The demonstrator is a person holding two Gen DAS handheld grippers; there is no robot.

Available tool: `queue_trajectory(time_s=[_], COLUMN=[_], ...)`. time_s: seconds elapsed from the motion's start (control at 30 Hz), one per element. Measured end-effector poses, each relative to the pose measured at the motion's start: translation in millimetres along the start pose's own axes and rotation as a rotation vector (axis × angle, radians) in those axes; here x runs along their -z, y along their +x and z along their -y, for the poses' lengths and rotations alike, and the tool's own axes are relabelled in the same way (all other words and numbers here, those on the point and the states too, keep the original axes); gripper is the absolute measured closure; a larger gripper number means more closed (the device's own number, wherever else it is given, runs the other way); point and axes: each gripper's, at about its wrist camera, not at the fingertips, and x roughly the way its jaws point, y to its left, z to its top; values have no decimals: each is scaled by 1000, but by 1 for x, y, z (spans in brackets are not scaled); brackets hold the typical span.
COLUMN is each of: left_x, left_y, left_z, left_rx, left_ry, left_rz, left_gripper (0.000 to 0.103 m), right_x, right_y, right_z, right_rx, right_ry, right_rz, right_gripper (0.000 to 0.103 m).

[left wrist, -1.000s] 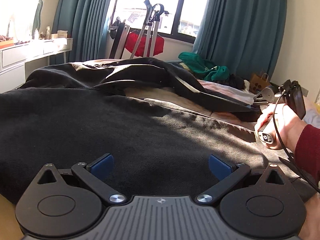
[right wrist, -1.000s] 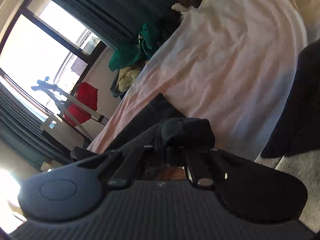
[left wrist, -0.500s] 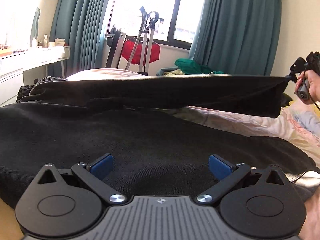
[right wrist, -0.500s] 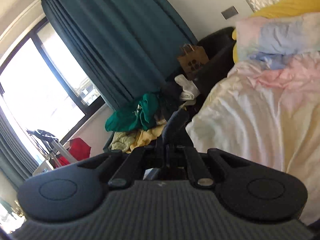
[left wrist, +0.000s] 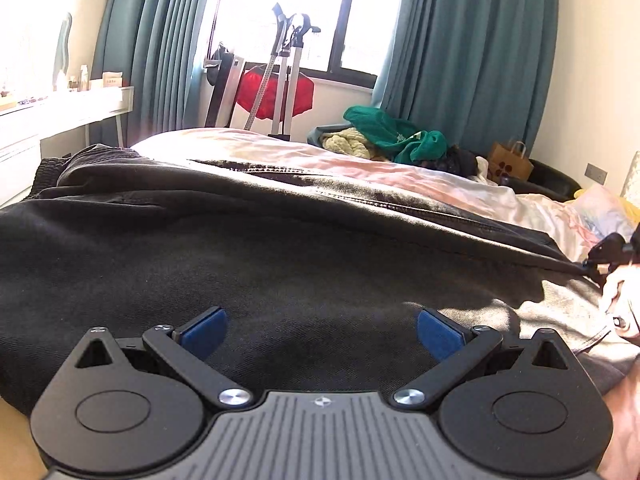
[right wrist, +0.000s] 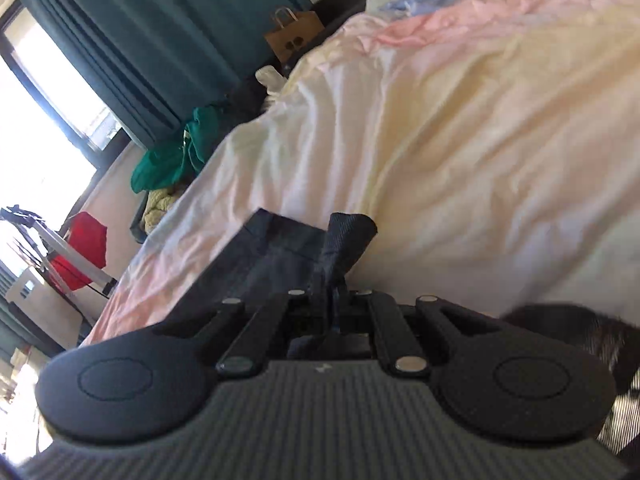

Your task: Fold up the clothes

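Because the fold needs one edge carried while the rest stays put, the two tools do different jobs here. The right gripper [right wrist: 332,292] is clenched on a bunched corner of the black garment [left wrist: 280,264], a tuft of the dark cloth poking up just ahead of its closed fingers, with the pale pink-and-cream bedspread [right wrist: 460,128] stretching beyond. From the left wrist view the same tool [left wrist: 612,254] sits far off to the right with a long seamed edge of the garment drawn up to it — my guess is that the edge is being pulled across to lay it flat. The left gripper [left wrist: 320,332] hovers low over the near part of the cloth, its blue pads [left wrist: 202,330] spread wide and gripping nothing; it looks placed to pin or catch the fabric directly in front of it, though I cannot tell whether it touches.

The garment is heavy, matte black twill, spread broadly across the bed ahead of the left tool. A ribbed waistband or cuff shows at the far left, and a stitched seam catches sunlight along the raised edge — the surface is mostly smooth with shallow ripples.
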Motion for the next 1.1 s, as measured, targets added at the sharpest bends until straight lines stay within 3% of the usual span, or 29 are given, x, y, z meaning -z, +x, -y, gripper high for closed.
queue_trajectory(time_s=[0.1, 0.17, 0.27, 0.33, 0.47, 0.6, 0.77, 0.9, 0.97, 1.0, 1.1], left_x=[-1, -1, -1, -2, -3, -2, -2, -3, -4, -3, -3], left_y=[-1, -2, -4, -5, -10, -12, -11, -8, -7, -7, -7], left_z=[0, 0, 1, 1, 1, 1, -2, -5, -6, -6, -6], left_rx=[1, 1, -1, -2, -11, -24, -43, -55, -57, -56, -54], left_ry=[-6, -7, -9, -12, -2, -1, -14, -30, -36, -38, -39], left_rz=[2, -1, -6, -9, 1, -8, -35, -49, -53, -53, -49], left_gripper=[0, 0, 0, 0, 0, 0, 0, 0, 0, 0, 0], right_x=[6, 1, -8, -13, -18, -11, 5, 7, 3, 0, -13], right_y=[-13, -26, -54, -76, -120, -149, -145, -134, -128, -127, -129], right_z=[19, 23, 30, 37, 62, 81, 105, 94, 85, 81, 54], right_rx=[-60, -46, -21, 7, 109, 214, 163, 106, 130, 140, 116], right_ry=[79, 84, 55, 39, 39, 65, 255, 234, 191, 188, 138], right_rz=[-30, -42, -36, -21, 2, -13, -133, -121, -97, -84, -39], right_gripper=[93, 85, 66, 44, 40, 41, 41, 42, 64, 97, 96])
